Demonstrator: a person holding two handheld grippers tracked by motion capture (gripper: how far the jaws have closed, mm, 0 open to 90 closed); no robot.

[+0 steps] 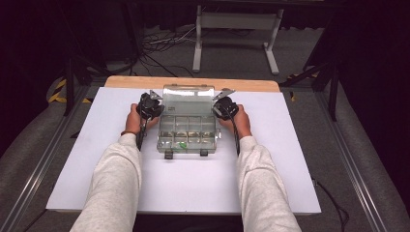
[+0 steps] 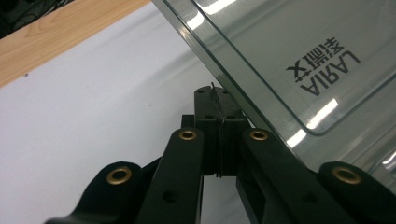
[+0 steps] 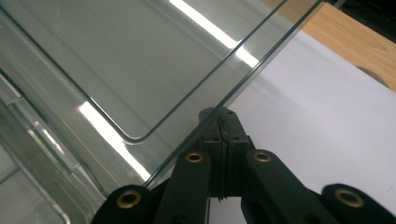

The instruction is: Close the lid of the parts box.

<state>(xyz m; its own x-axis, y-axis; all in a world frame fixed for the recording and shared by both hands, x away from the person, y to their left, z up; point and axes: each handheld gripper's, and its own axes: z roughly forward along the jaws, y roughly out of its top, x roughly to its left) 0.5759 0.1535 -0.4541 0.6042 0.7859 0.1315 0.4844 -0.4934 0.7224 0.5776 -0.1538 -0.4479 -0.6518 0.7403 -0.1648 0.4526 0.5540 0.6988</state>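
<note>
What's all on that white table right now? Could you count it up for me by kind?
Clear plastic compartment box, lid standing open: 1
Hand-held grippers, jaws shut, one on each side of the lid: 2 (left gripper, right gripper)
Small green item in a front compartment: 1
Total: 4
Other small contents of the box are too faint to count.

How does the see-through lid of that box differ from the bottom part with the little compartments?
The lid stands raised behind the tray, while the tray lies flat on the white table. The lid is one plain pane with printed lettering, seen in the left gripper view; the tray is split by dividers into small compartments, one holding something green. Two dark latches sit on the tray's near edge, none on the lid. Both are clear plastic, joined along the back.
</note>
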